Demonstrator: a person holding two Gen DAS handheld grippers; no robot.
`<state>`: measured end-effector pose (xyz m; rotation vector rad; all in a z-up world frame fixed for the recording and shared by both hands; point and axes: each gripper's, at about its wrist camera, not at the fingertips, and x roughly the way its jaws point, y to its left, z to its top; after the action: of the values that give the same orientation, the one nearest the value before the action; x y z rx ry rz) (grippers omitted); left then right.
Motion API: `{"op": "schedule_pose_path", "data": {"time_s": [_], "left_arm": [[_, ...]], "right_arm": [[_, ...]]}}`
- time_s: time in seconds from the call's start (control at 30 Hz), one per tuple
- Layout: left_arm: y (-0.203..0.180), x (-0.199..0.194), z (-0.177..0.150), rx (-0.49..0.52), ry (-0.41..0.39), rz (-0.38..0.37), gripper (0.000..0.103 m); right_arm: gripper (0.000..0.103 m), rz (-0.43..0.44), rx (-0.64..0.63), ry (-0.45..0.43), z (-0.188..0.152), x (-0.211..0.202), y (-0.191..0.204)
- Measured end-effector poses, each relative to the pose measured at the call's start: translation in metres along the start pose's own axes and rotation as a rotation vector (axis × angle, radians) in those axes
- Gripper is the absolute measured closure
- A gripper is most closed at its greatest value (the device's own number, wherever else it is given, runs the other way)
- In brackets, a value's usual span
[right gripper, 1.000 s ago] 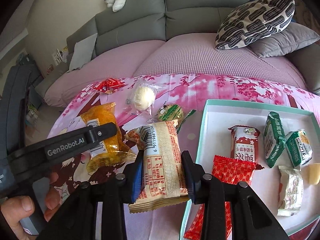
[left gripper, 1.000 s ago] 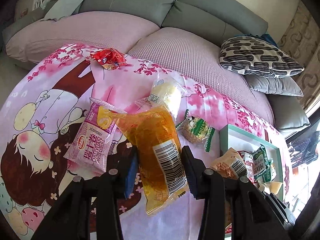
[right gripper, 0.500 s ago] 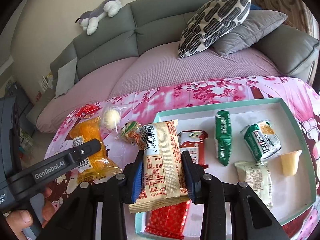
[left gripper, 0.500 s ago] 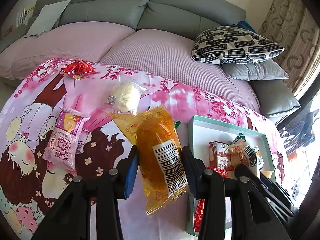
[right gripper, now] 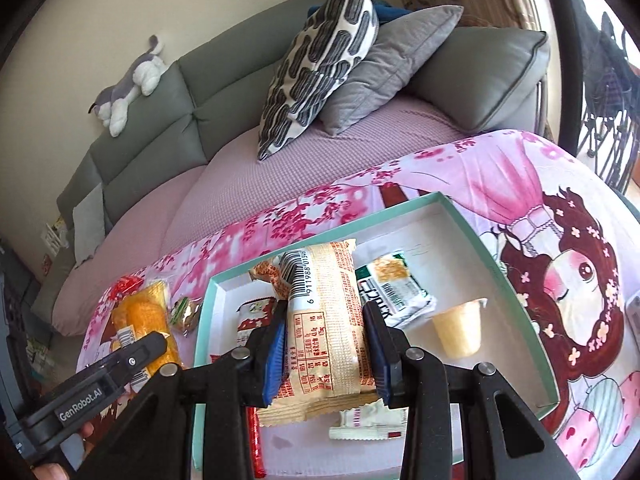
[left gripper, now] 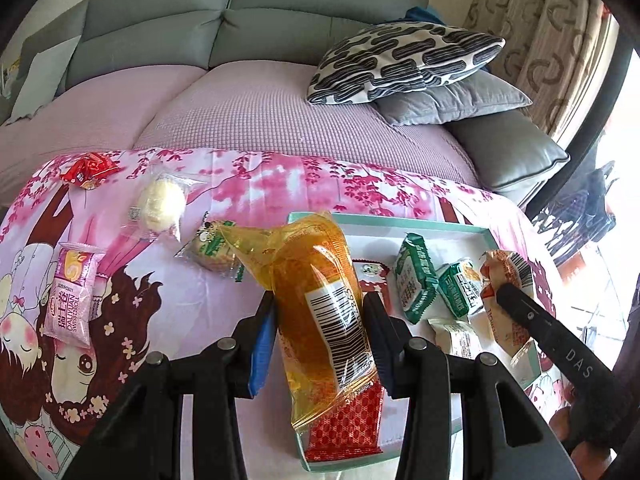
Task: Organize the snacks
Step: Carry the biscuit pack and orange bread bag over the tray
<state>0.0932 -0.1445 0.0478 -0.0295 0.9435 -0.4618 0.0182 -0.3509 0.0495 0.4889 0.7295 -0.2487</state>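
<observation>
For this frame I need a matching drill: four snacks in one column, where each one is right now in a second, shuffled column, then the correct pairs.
Snacks:
1. orange bread packet
2. beige cracker packet
3. jelly cup
4. pink Swiss roll packet

Places:
A. standing in the teal tray, free of both claws
B. clamped in the left claw
C. lying on the pink cartoon cloth, outside the tray
D. clamped in the right claw

Pairs: 1-B, 2-D, 3-A, 4-C
</observation>
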Motion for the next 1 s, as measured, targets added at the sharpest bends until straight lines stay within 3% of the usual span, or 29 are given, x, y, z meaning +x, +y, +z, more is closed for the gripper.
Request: {"op": "schedule_pose_path", "data": {"time_s": [0.33,0.73,1.0], "left_arm": [[-0.031,0.022,0.009,0.071,0.020,-0.038,0.058],[-0.003,0.061,0.034,0.043,0.044,0.044,0.058],[-0.016,0.081,0.032,0.086,0.085,0.018,0.060]], "right_arm": [[0.064,-0.036,0.042,-0.015,0.010,0.008,-0.023],[0.064,0.007,0.011,0.052,0.004,0.044,-0.004],[0.064,-0.004,0.017,0.082,-0.001,0.054,-0.004]]}}
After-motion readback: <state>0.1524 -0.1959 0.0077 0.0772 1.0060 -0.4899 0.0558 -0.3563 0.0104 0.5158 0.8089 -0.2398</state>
